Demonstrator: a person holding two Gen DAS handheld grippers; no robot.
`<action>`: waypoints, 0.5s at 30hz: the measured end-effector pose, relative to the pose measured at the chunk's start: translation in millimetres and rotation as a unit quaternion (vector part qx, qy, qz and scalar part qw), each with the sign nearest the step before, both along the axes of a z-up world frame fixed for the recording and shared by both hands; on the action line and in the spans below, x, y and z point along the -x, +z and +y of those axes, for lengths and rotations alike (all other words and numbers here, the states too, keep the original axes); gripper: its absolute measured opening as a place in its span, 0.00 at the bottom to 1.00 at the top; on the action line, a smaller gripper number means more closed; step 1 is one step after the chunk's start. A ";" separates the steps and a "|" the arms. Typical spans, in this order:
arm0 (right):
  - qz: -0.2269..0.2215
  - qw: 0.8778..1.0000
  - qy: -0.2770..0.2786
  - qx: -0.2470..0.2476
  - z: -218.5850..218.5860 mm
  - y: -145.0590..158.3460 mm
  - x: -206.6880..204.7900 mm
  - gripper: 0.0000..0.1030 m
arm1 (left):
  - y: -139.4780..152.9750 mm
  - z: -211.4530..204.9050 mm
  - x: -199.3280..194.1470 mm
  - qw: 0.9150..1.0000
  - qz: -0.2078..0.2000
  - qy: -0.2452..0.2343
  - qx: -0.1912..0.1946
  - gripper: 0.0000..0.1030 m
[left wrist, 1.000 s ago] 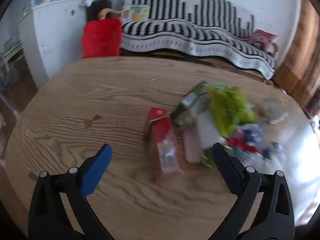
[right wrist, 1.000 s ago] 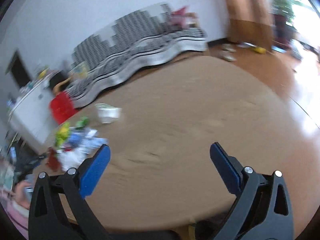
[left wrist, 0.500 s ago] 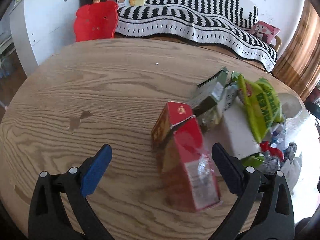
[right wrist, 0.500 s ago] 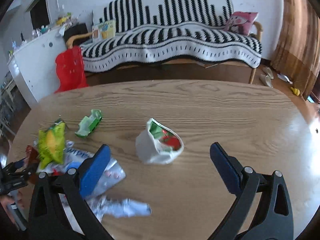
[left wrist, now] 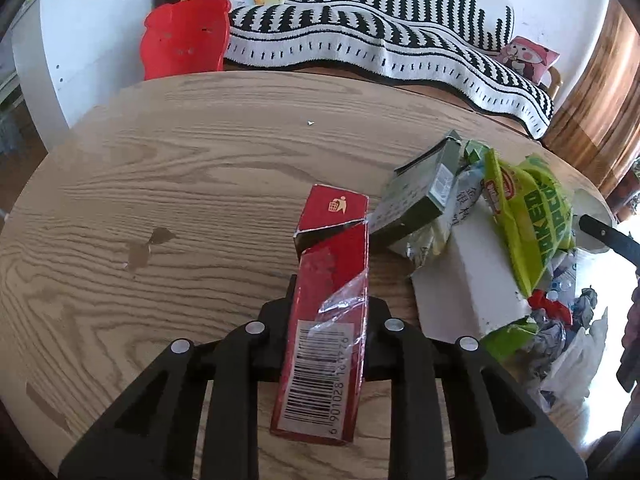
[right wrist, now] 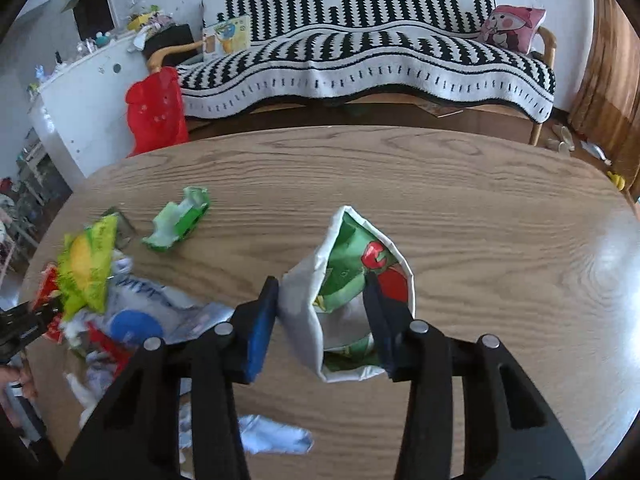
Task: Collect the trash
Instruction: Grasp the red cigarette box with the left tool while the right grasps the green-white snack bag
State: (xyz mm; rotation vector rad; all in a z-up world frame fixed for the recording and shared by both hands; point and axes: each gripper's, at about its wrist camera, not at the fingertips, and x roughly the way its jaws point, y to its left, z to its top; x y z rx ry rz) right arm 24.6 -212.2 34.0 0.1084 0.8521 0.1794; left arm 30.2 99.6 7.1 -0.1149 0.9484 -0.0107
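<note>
Left wrist view: the left gripper [left wrist: 330, 304], its jaws having just closed, pinches a long red cardboard carton [left wrist: 328, 320] with a barcode label, lying on the oval wood-grain table [left wrist: 180, 184] beside a heap of wrappers. In the right wrist view, the right gripper [right wrist: 320, 304] has likewise just narrowed around a crumpled white paper cup [right wrist: 308, 304] with a green-and-red lining, one blue pad [right wrist: 260, 320] outside its wall, the other inside its mouth.

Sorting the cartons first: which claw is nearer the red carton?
Left. The left claw is closed on the red carton; the right claw straddles the white paper cup.
</note>
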 end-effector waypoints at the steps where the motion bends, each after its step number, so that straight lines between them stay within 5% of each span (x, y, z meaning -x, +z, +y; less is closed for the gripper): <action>1: -0.005 1.000 0.001 -0.004 -0.2 3.0 4.4 0.42 | 2.2 -3.1 1.3 1.000 -0.007 0.003 -0.015 0.21; 15: -0.031 0.999 -0.003 -0.012 -16.5 29.9 61.5 0.42 | 23.6 -17.0 27.1 0.999 -0.032 -0.012 -0.004 0.21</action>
